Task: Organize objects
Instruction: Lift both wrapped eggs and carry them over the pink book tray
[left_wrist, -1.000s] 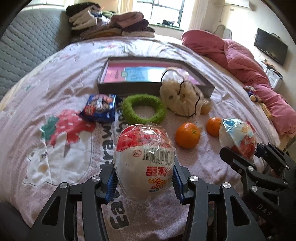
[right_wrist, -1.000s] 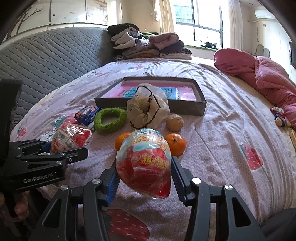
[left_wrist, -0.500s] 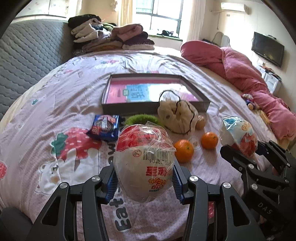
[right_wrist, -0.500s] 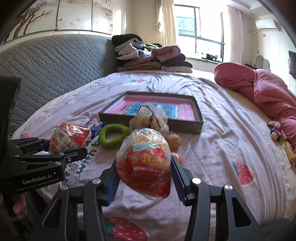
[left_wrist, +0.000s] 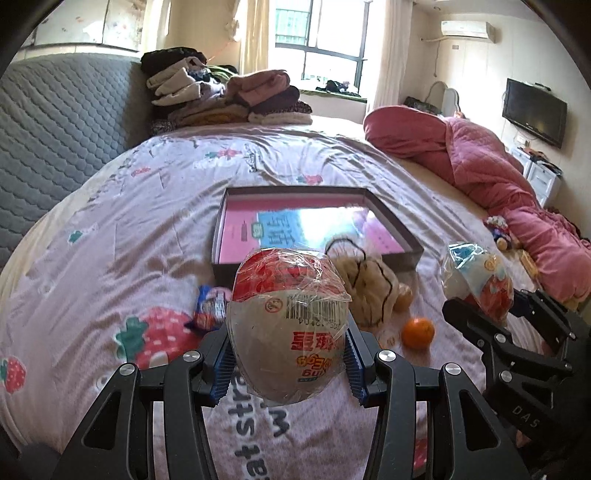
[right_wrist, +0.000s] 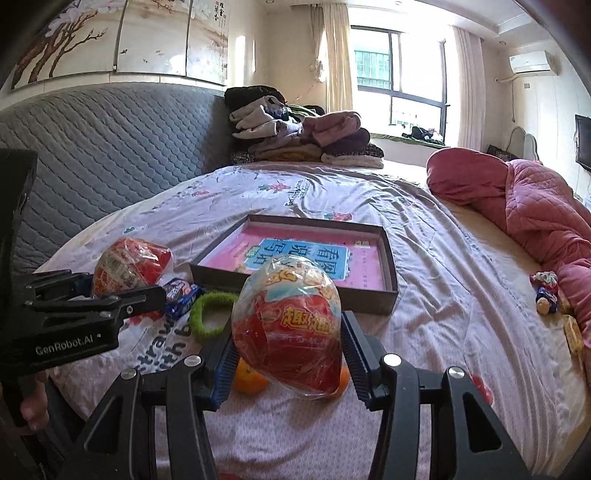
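Observation:
My left gripper (left_wrist: 290, 360) is shut on a red-and-white wrapped egg toy (left_wrist: 290, 325), held above the bed. My right gripper (right_wrist: 286, 356) is shut on a red-and-blue wrapped egg toy (right_wrist: 288, 321); it also shows in the left wrist view (left_wrist: 478, 284). The left gripper's egg shows in the right wrist view (right_wrist: 129, 267). Ahead lies a dark shallow box (left_wrist: 391, 225) with a pink and blue book inside. In front of it lie a beige drawstring pouch (left_wrist: 369, 291), an orange (left_wrist: 417, 332), a blue snack packet (left_wrist: 208, 306) and a green fuzzy ring (right_wrist: 212, 315).
A pink quilt (left_wrist: 480, 166) is heaped on the bed's right side. Folded clothes (left_wrist: 221, 96) are stacked at the far end. A grey padded headboard (left_wrist: 55, 125) runs along the left. Small toys (right_wrist: 546, 291) lie near the quilt.
Both grippers have risen and pulled back with their eggs. The box and loose objects now sit lower and farther away in both views.

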